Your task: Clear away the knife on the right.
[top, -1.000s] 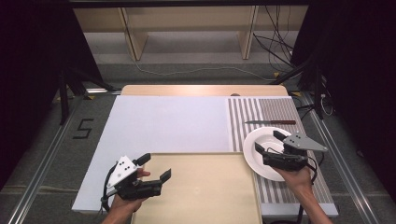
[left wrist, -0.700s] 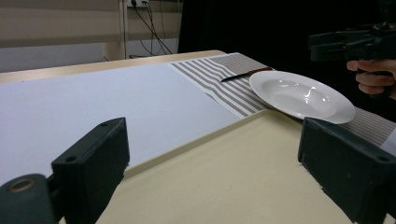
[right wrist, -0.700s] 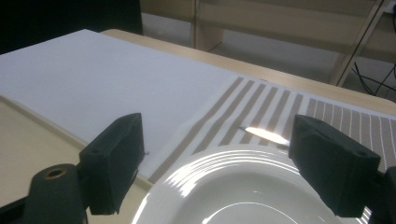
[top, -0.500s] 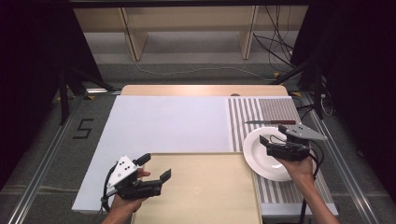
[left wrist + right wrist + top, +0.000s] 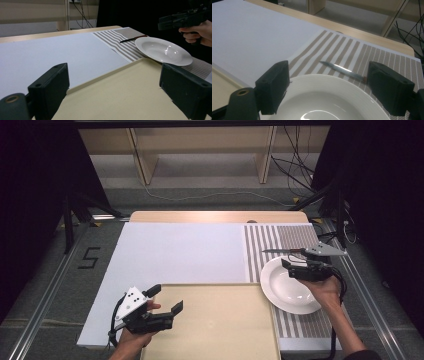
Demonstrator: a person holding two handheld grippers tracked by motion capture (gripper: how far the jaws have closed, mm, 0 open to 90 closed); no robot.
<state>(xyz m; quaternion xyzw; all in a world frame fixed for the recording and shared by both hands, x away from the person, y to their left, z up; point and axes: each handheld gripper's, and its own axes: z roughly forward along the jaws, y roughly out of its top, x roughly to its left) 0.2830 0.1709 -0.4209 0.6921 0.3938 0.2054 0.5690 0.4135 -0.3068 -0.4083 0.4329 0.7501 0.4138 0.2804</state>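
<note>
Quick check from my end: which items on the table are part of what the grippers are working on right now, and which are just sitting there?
In play:
- right gripper, open above the plate
- white plate
- knife on the striped mat, beyond the plate

Lying about:
- beige tray, under the open left gripper
- striped mat
- white sheet

Only readable mark: black "5" (image 5: pixel 88 258) on grey floor mat, off table's left edge, well left of and beyond left gripper (image 5: pixel 163 300) jaws. Nothing legible on plate, placemat, board or grippers themselves.
</note>
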